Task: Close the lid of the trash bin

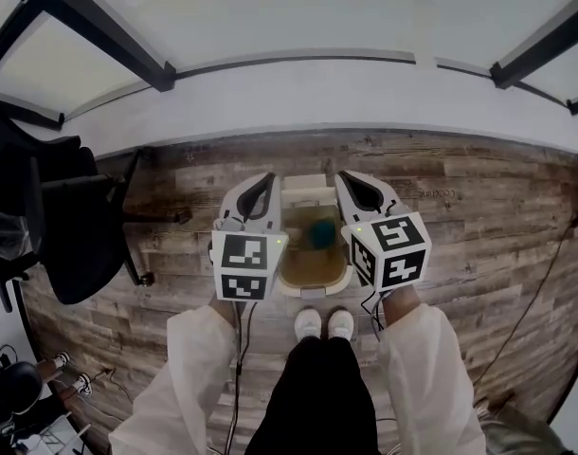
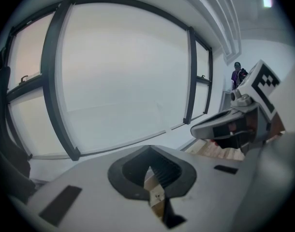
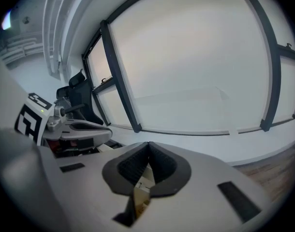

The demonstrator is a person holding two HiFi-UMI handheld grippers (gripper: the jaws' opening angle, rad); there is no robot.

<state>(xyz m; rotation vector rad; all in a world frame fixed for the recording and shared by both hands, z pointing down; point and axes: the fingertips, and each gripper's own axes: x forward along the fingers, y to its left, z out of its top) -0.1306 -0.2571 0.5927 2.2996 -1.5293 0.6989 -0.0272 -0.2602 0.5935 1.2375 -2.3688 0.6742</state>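
A cream trash bin (image 1: pixel 315 278) stands open on the wooden floor just ahead of the person's feet. Something teal (image 1: pixel 319 232) lies inside, and the raised lid (image 1: pixel 306 191) stands at the bin's far side. My left gripper (image 1: pixel 261 193) hangs over the bin's left rim and my right gripper (image 1: pixel 362 190) over its right rim. Both are shut and hold nothing. In the left gripper view the jaws (image 2: pixel 148 152) meet at their tips, with the right gripper (image 2: pixel 237 122) beside them. In the right gripper view the jaws (image 3: pixel 148 148) also meet, and the left gripper (image 3: pixel 72 128) shows at the left.
A black office chair (image 1: pixel 66 226) stands to the left of the bin. A white sill and large windows (image 1: pixel 298 27) run along the far wall. Thin cables (image 1: pixel 545 278) lie on the floor at the right. The person's white shoes (image 1: pixel 325 323) touch the bin's near edge.
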